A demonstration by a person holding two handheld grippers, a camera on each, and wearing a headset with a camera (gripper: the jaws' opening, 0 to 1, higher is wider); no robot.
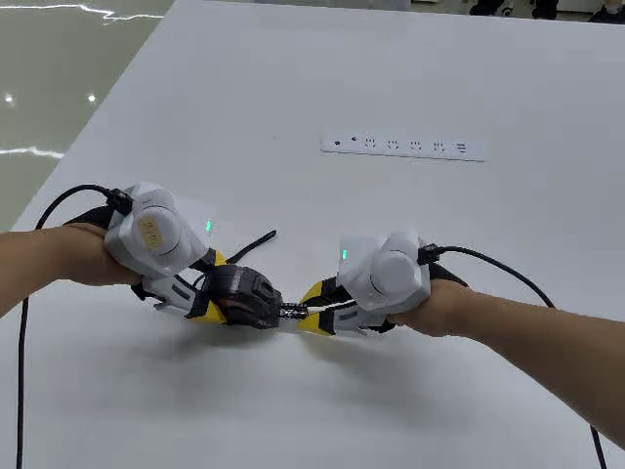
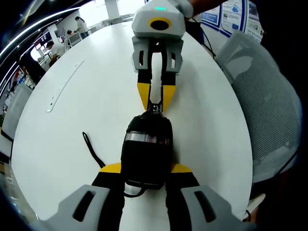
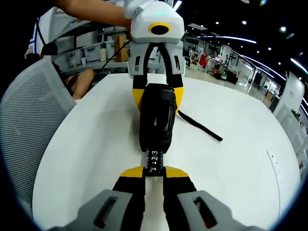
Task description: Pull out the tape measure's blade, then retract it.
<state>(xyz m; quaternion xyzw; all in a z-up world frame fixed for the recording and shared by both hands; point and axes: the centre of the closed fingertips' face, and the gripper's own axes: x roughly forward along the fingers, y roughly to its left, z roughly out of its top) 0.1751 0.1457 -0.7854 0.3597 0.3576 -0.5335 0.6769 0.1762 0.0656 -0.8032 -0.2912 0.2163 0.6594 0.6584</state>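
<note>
As left tongs grip case, blade pinched

White digits reading "2 3" are recorded on the dark blade at the lower centre of the right gripper view, just outside the mouth of the black tape measure; a smaller mark beside them is not legible; in the head view the blade's print is seen as white specks and cannot be read; print on the blue wall posters, upper right of the left gripper view, is too small to be read; markings on the power strip, upper centre of the head view, cannot be made out.
</note>
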